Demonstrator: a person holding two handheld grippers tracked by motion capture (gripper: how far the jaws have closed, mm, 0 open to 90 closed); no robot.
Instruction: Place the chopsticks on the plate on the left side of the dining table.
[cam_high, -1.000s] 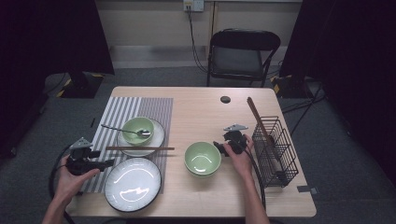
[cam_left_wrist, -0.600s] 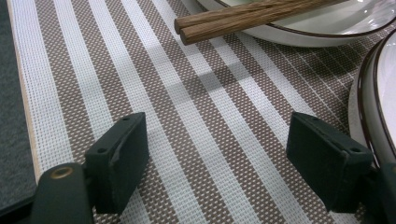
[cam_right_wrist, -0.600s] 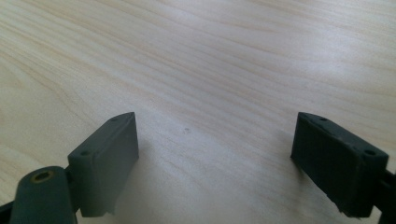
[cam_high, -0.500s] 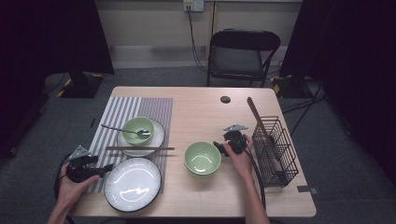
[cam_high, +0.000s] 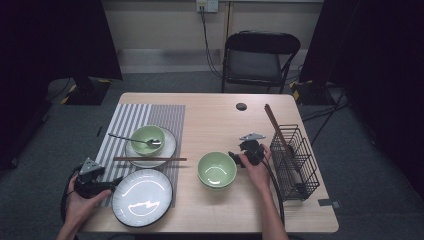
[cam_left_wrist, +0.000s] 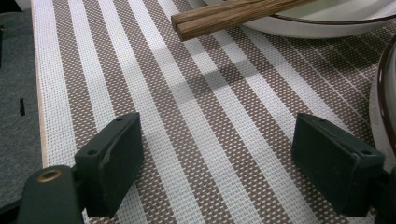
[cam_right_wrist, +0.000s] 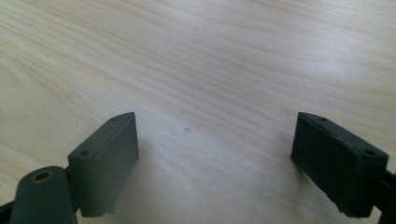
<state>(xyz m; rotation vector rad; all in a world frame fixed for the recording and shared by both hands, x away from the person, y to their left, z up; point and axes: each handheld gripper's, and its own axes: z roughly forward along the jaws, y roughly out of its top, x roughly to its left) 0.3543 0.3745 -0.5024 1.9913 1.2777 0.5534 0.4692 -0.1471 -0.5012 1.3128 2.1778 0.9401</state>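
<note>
Green bowl (cam_high: 148, 139) with spoon (cam_high: 131, 139), perhaps metal; both grippers' jaws spread, empty.

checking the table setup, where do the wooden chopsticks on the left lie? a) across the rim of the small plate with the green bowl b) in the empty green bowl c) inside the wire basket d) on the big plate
a: the chopsticks lie across the near rim of the small plate that holds the green bowl with the spoon.
</note>
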